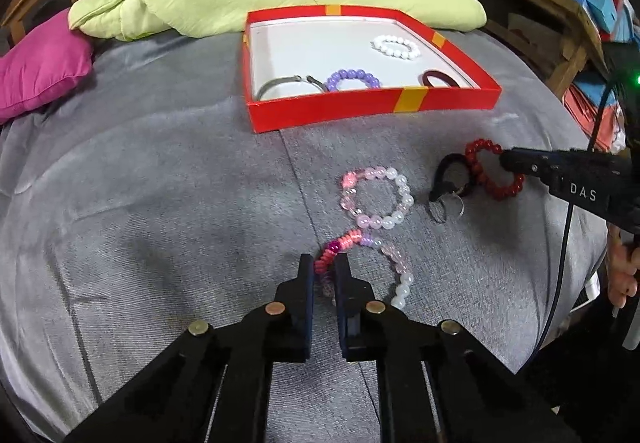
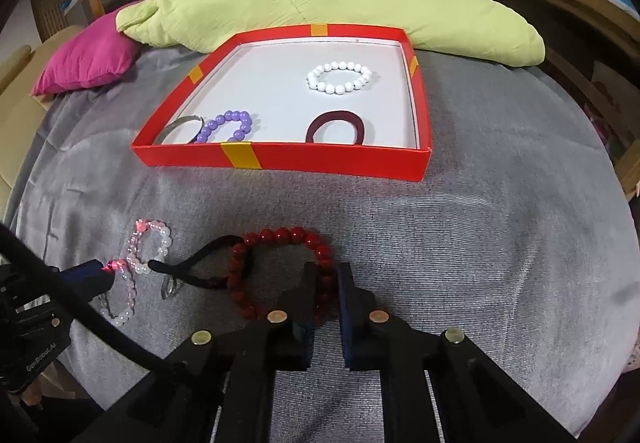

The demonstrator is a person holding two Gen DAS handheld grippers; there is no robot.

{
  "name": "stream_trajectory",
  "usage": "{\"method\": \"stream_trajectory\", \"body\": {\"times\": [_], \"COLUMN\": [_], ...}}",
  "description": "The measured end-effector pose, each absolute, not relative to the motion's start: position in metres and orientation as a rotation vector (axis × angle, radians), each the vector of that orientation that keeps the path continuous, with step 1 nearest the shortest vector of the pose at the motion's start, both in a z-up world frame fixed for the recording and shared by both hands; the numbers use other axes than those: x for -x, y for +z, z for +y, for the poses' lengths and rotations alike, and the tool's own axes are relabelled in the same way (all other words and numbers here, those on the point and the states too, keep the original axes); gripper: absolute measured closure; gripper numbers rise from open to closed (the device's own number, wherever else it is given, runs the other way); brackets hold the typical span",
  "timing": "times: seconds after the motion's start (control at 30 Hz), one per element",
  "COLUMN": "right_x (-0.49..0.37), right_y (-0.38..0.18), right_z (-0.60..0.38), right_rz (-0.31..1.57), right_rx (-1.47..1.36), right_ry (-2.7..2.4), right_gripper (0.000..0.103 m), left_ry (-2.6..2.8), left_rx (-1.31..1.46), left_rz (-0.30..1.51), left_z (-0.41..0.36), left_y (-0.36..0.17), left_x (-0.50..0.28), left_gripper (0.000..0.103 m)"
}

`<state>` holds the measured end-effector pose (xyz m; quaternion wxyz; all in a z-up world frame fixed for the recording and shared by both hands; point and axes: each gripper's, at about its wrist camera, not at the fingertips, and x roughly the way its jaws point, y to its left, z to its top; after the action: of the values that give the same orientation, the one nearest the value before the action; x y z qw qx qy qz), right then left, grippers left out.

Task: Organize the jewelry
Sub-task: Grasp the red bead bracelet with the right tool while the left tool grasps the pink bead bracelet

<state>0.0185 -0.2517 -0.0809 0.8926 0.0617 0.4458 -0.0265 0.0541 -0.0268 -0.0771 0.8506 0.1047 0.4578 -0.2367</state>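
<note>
Both tongs are down among the loose pieces on the grey blanket (image 2: 480,203); the left gripper (image 1: 324,275) has its fingers drawn close around the near pink bracelet (image 1: 384,263), pinching its coral-pink section; the right gripper (image 2: 326,283) has its fingers narrowed around one side of the red bead bracelet (image 2: 280,267), though whether they press it firmly cannot be told.

Sorting looks roughly half done, judging from what lies where; the red box (image 2: 320,163) already holds a white bead bracelet (image 2: 340,77), a purple bead bracelet (image 2: 228,125), a silver bangle (image 2: 178,127) and a maroon hair tie (image 2: 340,127), all lying apart on its white floor.

Left on the blanket are the two bracelets in the tongs, a second pink and white bracelet (image 1: 376,197) just beyond the first, a black hair tie (image 1: 448,175) touching the red beads, and a small silver ring (image 1: 446,209) beside it; all of these sit in front of the box and well apart from it.
</note>
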Motion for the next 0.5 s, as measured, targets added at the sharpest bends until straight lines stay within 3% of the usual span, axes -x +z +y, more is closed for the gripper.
{"method": "stream_trajectory", "body": {"times": [0.5], "right_x": [-0.014], "right_y": [-0.072], "right_z": [-0.266], "right_rz": [0.885], "right_rx": [-0.184], "right_ry": [-0.07], "right_gripper": [0.093], "left_ry": [-0.478], "left_rx": [-0.128], "left_rz": [0.967], "left_z": [-0.003], "left_y": [-0.065], "left_x": [-0.065], "left_gripper": [0.094]}}
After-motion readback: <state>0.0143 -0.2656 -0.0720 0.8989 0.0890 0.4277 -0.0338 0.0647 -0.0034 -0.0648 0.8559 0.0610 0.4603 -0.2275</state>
